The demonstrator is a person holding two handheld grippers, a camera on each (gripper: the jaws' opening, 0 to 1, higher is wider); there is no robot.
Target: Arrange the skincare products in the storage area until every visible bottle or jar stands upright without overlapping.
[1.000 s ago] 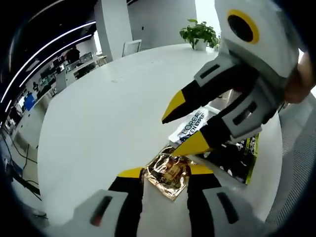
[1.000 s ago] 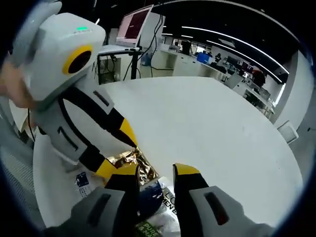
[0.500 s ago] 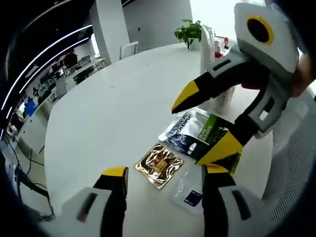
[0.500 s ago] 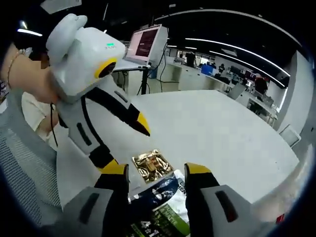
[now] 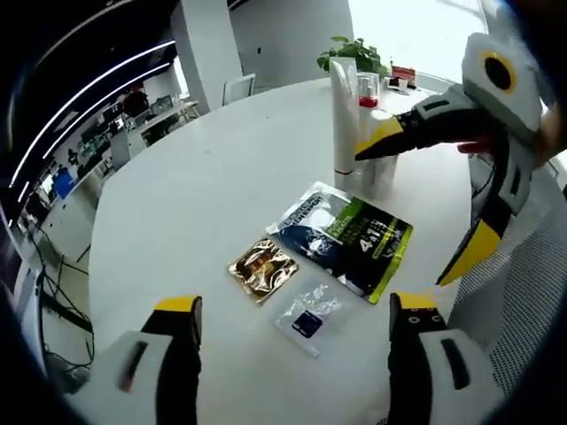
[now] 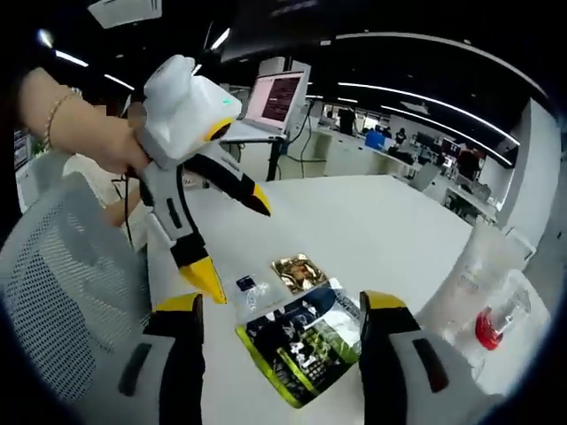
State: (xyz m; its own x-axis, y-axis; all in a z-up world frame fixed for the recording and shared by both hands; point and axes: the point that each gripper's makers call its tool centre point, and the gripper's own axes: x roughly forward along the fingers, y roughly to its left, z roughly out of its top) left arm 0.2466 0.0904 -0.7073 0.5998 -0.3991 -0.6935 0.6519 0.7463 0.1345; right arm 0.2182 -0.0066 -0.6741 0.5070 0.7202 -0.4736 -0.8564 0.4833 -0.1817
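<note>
Three flat packs lie on the white round table [image 5: 204,186]: a gold sachet [image 5: 261,268], a dark blue and green sachet [image 5: 345,239] and a small clear bag [image 5: 306,319] holding something blue. Behind them a white tube [image 5: 343,115] and a clear bottle with a red cap [image 5: 368,93] stand upright. My left gripper [image 5: 294,305] hangs open above the packs, nothing between its fingers. My right gripper [image 5: 425,195] reaches in from the right, open and empty, near the tube. In the right gripper view, my right gripper [image 6: 282,301] is open over the dark sachet [image 6: 306,341], with the left gripper [image 6: 234,241] open beyond it.
A potted plant [image 5: 354,55] stands at the table's far edge. Clear bottles [image 6: 474,274], one with a red part [image 6: 492,323], stand at the right. A grey mesh chair [image 6: 62,292] is close at the left. A laptop [image 6: 275,97] sits beyond, with office desks behind.
Both grippers have drawn back and up from the sachets and their jaws stand wider apart. The tube and bottles have come into view as the cameras moved.
</note>
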